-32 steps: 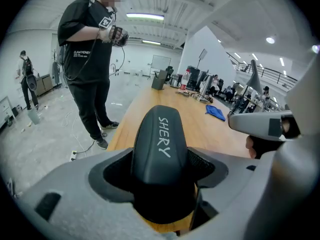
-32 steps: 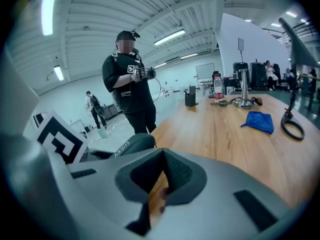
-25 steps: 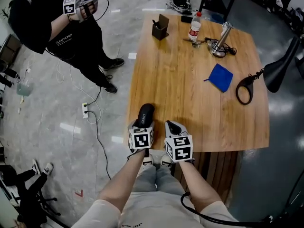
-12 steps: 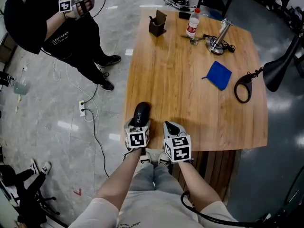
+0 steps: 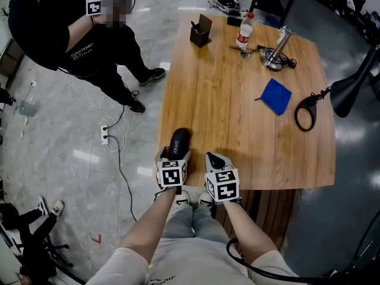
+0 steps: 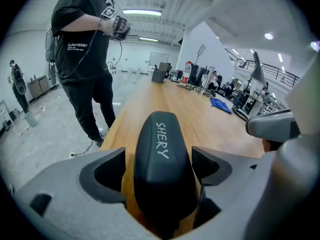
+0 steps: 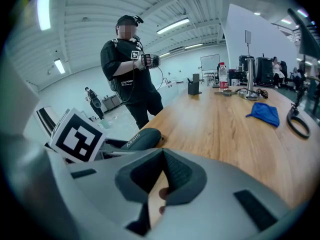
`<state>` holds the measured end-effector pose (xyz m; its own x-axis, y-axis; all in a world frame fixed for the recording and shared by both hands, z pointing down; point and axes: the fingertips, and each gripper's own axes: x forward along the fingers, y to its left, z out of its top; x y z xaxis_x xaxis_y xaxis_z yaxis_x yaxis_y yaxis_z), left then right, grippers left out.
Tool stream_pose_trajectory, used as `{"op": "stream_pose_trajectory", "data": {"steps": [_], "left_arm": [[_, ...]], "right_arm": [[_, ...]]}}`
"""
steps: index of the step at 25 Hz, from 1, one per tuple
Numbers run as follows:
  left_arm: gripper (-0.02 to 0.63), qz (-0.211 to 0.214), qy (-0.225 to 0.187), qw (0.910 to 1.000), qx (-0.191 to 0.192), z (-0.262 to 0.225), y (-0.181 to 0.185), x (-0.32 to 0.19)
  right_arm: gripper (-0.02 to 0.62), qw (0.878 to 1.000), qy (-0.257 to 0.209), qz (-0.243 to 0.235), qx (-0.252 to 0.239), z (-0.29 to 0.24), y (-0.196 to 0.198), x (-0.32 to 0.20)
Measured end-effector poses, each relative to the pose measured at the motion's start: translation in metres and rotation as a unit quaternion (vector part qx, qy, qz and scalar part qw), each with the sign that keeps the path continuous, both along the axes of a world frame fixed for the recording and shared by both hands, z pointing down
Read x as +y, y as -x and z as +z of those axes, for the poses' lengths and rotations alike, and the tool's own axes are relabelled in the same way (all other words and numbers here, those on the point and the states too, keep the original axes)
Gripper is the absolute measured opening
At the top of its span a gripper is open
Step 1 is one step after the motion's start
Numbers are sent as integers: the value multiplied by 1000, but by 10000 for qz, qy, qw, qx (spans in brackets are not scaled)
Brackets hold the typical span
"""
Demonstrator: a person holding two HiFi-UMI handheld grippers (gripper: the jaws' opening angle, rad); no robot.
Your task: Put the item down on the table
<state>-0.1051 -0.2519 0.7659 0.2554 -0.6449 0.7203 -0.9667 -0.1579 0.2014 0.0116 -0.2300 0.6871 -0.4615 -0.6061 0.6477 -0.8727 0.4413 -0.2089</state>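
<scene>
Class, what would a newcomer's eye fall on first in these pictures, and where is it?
First, the black case lettered SHERY, lying at the near left corner of the wooden table between the opening jaws of the left gripper, clear of both. Then the blue cloth on the table's right side, and a person in black standing beyond its far left corner.

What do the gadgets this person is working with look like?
The left gripper and right gripper are pale grey plastic, each with two dark-padded jaws and a white cube printed with black square markers. The left gripper's jaws are opening, a black case between them. A black cable trails by the right arm. The sleeves are short and whitish.
</scene>
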Motion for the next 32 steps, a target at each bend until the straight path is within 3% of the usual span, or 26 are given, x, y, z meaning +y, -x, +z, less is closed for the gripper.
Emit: {"op": "stream_pose_trajectory", "data": {"steps": [5,9,12,16,21,27,32], "left_arm": [[399,111,-143,9998,-32,-16,2,-2],[399,221,-512,9982,-234,-57,9,11],[387,217,-564,9979,-222,-88,15,35],[163,135,-675,9971,-336,-130,23,72],[8,150,-805,9966,-59,-171,17,116],[8,74,-1007,9949,39,-195,6,139],[8,83,-1102,9938,110,-204,-1,144]], "right_arm": [[-2,10000,-43,-16,2,-7,4,1],[-2,9999,-109,-84,-18,-29,7,10],[-2,9998,-116,-156,-65,-51,9,27],[-2,9996,-162,-182,-141,-81,6,57],[-2,9992,-257,-63,-298,-110,0,94],[-2,9962,-705,280,-418,-136,-3,107],[-2,9956,-842,156,-367,-139,6,115]]}}
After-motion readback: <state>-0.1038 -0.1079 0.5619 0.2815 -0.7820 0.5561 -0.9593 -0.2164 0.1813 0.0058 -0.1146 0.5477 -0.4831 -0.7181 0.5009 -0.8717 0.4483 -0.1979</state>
